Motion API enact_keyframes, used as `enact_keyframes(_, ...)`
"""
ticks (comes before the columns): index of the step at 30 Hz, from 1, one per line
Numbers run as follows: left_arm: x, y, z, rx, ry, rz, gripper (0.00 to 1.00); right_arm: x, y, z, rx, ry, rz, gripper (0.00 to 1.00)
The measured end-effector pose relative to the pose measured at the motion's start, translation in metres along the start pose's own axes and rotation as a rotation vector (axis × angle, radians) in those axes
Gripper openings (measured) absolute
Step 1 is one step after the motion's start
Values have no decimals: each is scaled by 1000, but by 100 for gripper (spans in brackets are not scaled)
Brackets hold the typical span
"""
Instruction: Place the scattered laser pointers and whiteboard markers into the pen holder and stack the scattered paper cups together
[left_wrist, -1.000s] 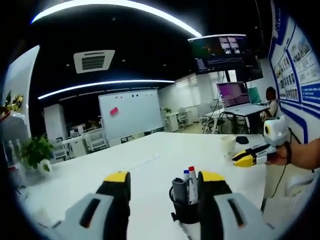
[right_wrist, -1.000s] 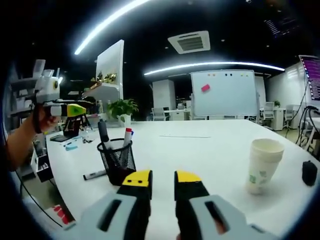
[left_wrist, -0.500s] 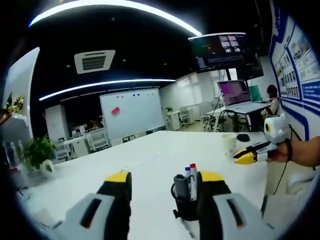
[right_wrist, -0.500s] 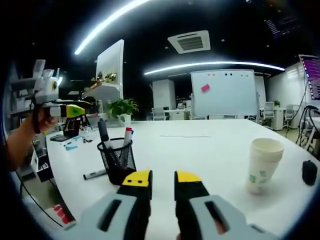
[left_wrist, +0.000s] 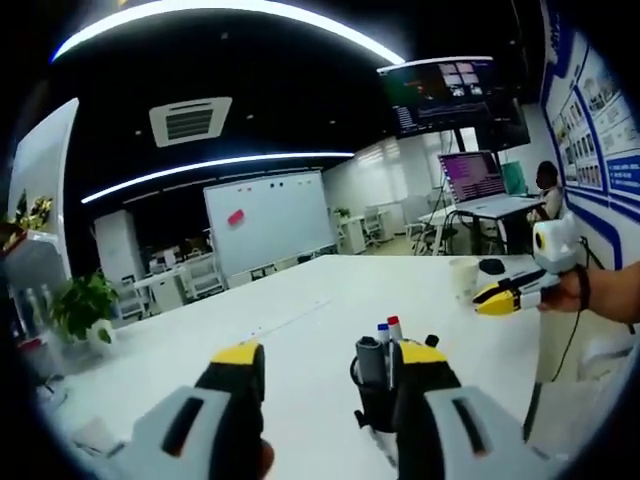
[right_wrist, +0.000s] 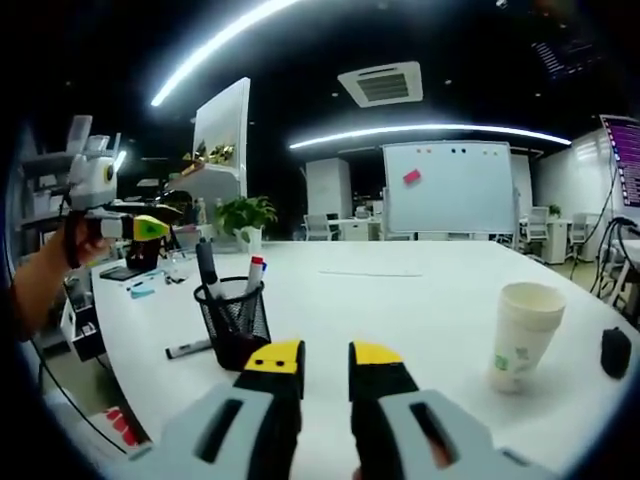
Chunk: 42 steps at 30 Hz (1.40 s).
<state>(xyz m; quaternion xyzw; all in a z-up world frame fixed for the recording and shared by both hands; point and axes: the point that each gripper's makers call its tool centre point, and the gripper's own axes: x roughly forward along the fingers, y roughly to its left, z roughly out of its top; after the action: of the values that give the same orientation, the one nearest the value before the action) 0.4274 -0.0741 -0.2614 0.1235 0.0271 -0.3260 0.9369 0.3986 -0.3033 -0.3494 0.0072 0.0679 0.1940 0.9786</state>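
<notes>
The right tool (right_wrist: 325, 365) is held above the white desk (right_wrist: 420, 300) with its yellow-tipped jaws parted by a narrow gap and nothing between them. Just ahead and left of it, the mesh pen holder (right_wrist: 236, 322) is seen with markers upright inside; one marker (right_wrist: 187, 350) lies on the desk just left of the holder. The stacked paper cups (right_wrist: 522, 335) stand well to its right. The left tool (left_wrist: 325, 375) is held wide open and empty, with the holder partly hidden behind its right jaw.
</notes>
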Motion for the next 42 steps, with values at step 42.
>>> enact_keyframes(42,-9,-6,-28,0,60,-20,52,0,2,-9,12,14,4,18)
